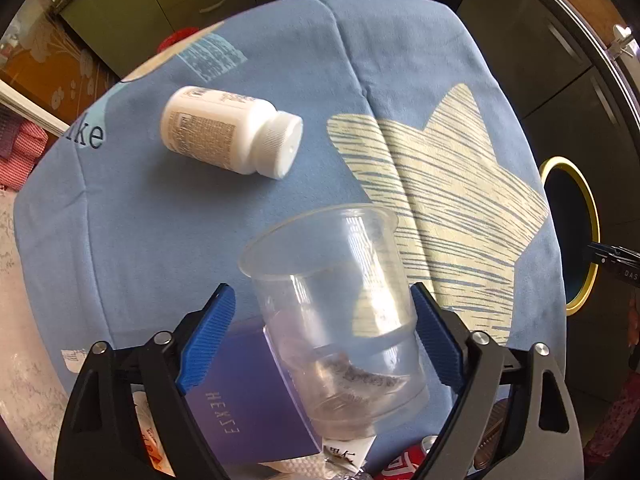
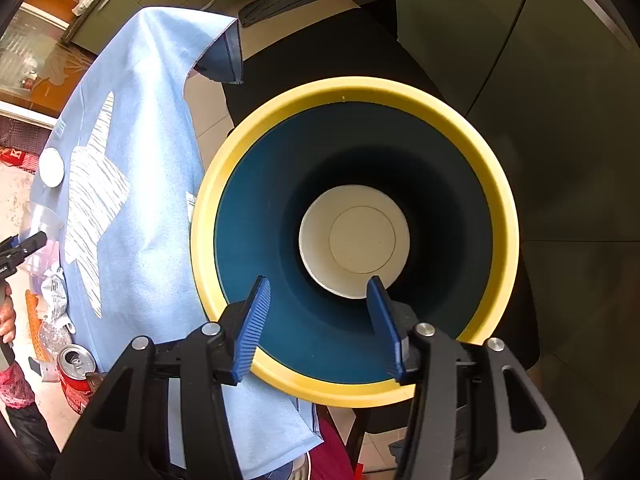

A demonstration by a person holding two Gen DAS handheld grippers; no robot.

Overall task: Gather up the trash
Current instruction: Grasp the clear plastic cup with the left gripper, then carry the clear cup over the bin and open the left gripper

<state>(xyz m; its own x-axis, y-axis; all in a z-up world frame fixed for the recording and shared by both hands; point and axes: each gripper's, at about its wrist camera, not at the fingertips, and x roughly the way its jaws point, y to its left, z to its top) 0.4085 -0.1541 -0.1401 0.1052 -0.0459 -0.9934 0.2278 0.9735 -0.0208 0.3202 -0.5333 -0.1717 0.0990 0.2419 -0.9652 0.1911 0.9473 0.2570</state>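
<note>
My left gripper (image 1: 322, 300) is open around a clear plastic cup (image 1: 332, 304) that leans over the blue tablecloth (image 1: 160, 220); the right pad touches the cup, the left pad stands apart. A white pill bottle (image 1: 230, 130) lies on its side farther back. My right gripper (image 2: 318, 292) is open and empty, right above the mouth of the bin (image 2: 352, 394), which has a yellow rim and a dark blue inside. A white disc (image 2: 354, 240) lies at the bin's bottom. The bin also shows at the right edge of the left wrist view (image 1: 592, 216).
A purple box (image 1: 240, 400), a wrapper (image 1: 344, 456) and a red can (image 1: 404, 464) lie under the left gripper. In the right wrist view the red can (image 2: 76, 376), a crumpled wrapper (image 2: 56, 292) and the bottle's cap end (image 2: 51, 167) show at the table's left side. Dark cabinets stand behind.
</note>
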